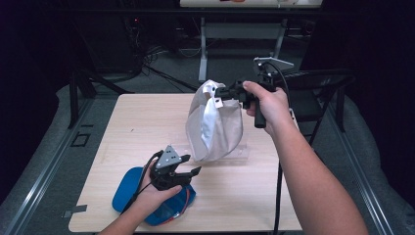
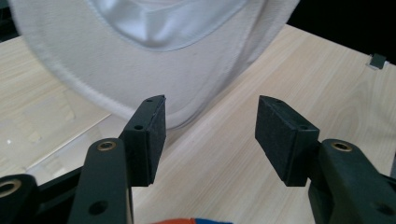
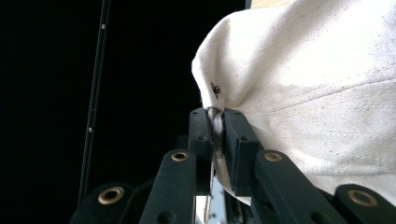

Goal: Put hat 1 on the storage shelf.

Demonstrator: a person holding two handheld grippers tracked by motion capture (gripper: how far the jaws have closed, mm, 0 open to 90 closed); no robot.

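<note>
Nearest the high camera, our two forearms are entering from the bottom edge and are framing the wooden table (image 1: 127,137), the largest surface in the scene. We are holding the white cloth cap (image 1: 215,125) above the middle of that table, hanging with its long axis roughly vertical and its lower edge just over a clear plastic sheet (image 1: 240,154). We are clamping the right gripper (image 1: 226,92) on the cap's top edge: in the right gripper view its jaws are pressing together on a thin fold of fabric (image 3: 215,126). We are keeping the left gripper (image 1: 188,164) low, near the table's front edge, over a blue object (image 1: 128,188), with its jaws standing wide apart and nothing between them. In the left gripper view the cap's rounded rim (image 2: 140,88) is lying straight ahead of the open pads (image 2: 150,135), slightly above them and not touching. We are judging that the coming move depends on this line: the free lower rim is nearest the left gripper, forward and a little to its right across the table.
</note>
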